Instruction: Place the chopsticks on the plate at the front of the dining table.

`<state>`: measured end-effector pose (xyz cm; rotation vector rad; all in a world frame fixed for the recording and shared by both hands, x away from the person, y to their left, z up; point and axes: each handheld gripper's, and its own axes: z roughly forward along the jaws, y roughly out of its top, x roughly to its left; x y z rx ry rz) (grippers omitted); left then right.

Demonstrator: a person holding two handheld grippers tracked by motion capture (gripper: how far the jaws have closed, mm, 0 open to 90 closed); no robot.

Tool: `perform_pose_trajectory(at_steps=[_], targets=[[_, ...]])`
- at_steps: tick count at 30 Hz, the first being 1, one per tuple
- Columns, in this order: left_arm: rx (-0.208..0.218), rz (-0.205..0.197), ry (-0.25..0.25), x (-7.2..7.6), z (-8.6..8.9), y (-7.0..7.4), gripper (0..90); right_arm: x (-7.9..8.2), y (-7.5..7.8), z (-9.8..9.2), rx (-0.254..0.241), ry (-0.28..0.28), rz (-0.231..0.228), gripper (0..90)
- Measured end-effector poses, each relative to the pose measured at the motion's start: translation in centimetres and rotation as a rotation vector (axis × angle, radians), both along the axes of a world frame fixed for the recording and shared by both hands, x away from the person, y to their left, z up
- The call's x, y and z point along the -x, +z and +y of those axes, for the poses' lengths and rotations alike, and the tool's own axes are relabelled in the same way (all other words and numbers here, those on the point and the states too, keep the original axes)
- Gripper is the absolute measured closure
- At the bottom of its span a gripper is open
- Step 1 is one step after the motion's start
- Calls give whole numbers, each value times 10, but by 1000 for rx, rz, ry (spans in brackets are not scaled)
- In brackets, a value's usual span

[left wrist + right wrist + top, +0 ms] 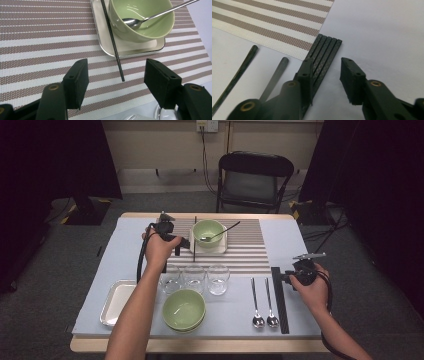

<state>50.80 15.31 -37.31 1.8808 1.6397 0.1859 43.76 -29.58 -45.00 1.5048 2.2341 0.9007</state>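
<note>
I see right gripper (325, 75) jaws half spread over chopstick bundle (324, 53), pinching nothing; risk: grabbing several. Left gripper (116, 82) jaws spread, empty.

You are looking down on a table (292, 240) bearing a striped mat (250, 247) at its far middle. A tray (130, 48) is lying on the mat, a bowl (208, 231) sitting in it with a spoon (140, 21) resting inside; one chopstick (112, 40) is lying across the tray's left edge. Nearer you, three glasses (195, 279) are standing in a row, a second bowl (184, 309) before them, an empty tray (116, 301) to their left, two spoons (264, 305) and a bundle of chopsticks (280, 300) to their right.
</note>
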Motion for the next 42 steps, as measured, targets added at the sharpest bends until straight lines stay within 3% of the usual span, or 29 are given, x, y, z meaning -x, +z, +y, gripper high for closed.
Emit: perform_pose_trajectory(at_steps=[9, 12, 21, 33, 34, 37, 38, 42], targets=[[7, 2, -1, 0, 0, -1, 361, -2, -6, 1, -25, -24, 24, 718], [-2, 5, -5, 0, 0, -1, 352, -2, -8, 0, -55, -30, 33, 753], [-1, 11, -25, 0, -3, -3, 309, -3, -9, -1, -57, -49, 45, 816], [-12, 11, -28, 0, -2, -3, 312, -9, -8, -5, -57, -63, 34, 846], [-9, 11, -24, -1, -3, -4, 312, -12, -8, -9, -73, -64, 20, 900], [-12, 10, -28, -1, -3, -4, 312, -15, -6, -11, -68, -70, 21, 885], [-9, 9, -30, -1, -3, -4, 313, -17, -8, -11, -75, -72, 33, 814], [-12, 5, -26, -2, -3, -5, 315, -17, -10, -7, -50, -68, 38, 819]])
